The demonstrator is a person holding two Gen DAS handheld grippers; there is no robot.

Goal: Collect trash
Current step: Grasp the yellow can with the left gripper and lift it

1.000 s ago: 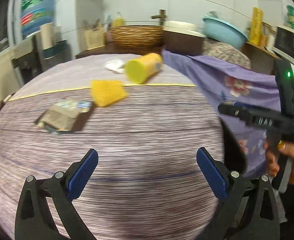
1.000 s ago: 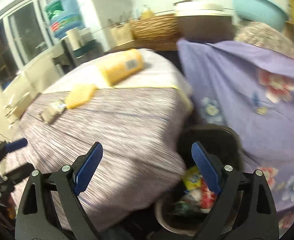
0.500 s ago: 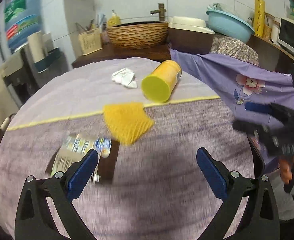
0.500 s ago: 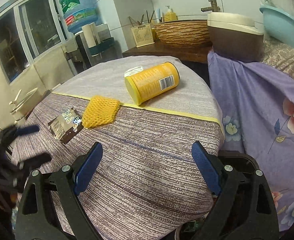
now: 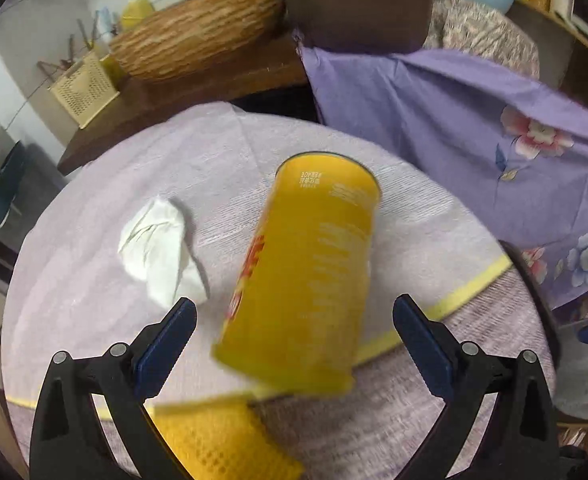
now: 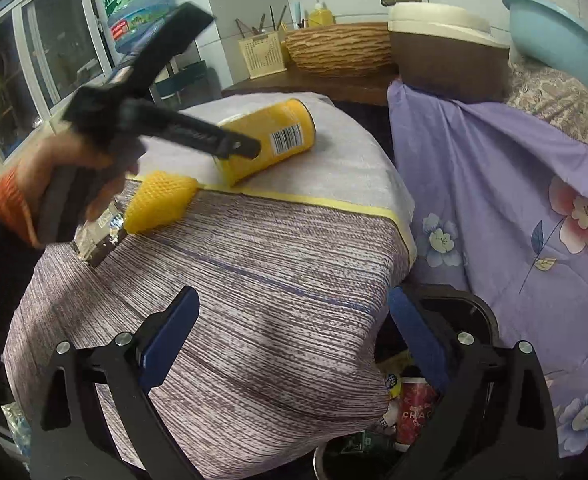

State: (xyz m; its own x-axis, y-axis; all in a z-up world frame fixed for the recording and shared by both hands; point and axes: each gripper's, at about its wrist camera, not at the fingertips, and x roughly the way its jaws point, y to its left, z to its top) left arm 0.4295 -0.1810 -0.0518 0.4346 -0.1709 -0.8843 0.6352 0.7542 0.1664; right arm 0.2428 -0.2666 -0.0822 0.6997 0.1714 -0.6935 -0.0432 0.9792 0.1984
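Observation:
A yellow cylindrical can (image 5: 306, 276) lies on its side on the round cloth-covered table (image 5: 73, 288); it also shows in the right wrist view (image 6: 269, 140). My left gripper (image 5: 294, 336) is open, its jaws on either side of the can's near end, not touching it. A crumpled white tissue (image 5: 157, 248) lies left of the can. A yellow foam net (image 5: 221, 444) lies just under the left gripper and shows in the right wrist view (image 6: 161, 200). A foil wrapper (image 6: 97, 240) lies beside it. My right gripper (image 6: 294, 336) is open and empty over the table's near edge.
A black trash bin (image 6: 454, 312) with wrappers inside stands below the table's right edge. A purple floral cloth (image 6: 514, 184) drapes to the right. A wicker basket (image 5: 197, 32), a brown box (image 5: 358, 4) and a blue basin (image 6: 554, 36) stand on the counter behind.
My left gripper has moved forward over the table, past the wrapper and foam net, up to the yellow can. My right gripper has swung from the bin back toward the table.

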